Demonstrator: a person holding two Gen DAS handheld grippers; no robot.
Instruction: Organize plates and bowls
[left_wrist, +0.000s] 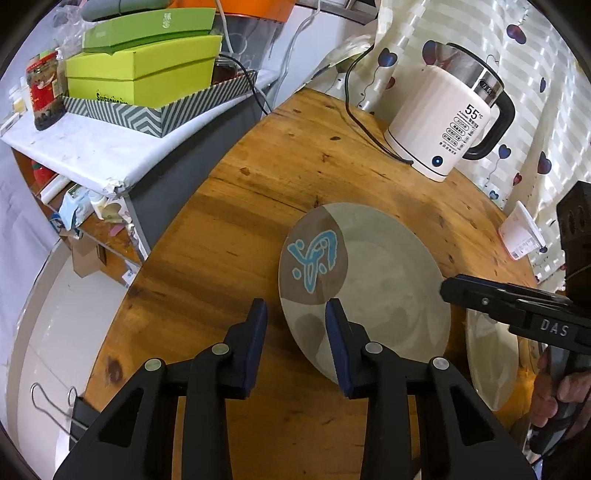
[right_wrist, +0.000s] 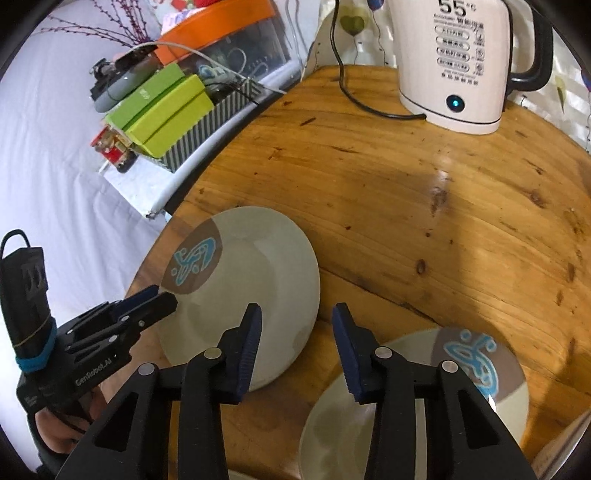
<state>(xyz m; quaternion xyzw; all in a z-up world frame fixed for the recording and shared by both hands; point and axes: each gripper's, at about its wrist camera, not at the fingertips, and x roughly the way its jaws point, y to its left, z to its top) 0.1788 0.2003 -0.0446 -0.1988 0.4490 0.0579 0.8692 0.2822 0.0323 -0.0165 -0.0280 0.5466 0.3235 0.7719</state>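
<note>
Judging by its glaze, plate (left_wrist: 364, 284) mid-frame is stiff, slick, breakable: left gripper (left_wrist: 297, 345), jaws apart, straddles its near rim; right gripper (right_wrist: 297, 354) also apart, empty.

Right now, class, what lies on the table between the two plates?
Only bare wooden table separates the left plate from the right plate, seen in the right wrist view.

Soft, even indoor light; sharp focus throughout. Fisheye bending curves the edges into black corners. A small glare spot shines on the round varnished wooden table (right_wrist: 439, 173), with faint shadows.
</note>
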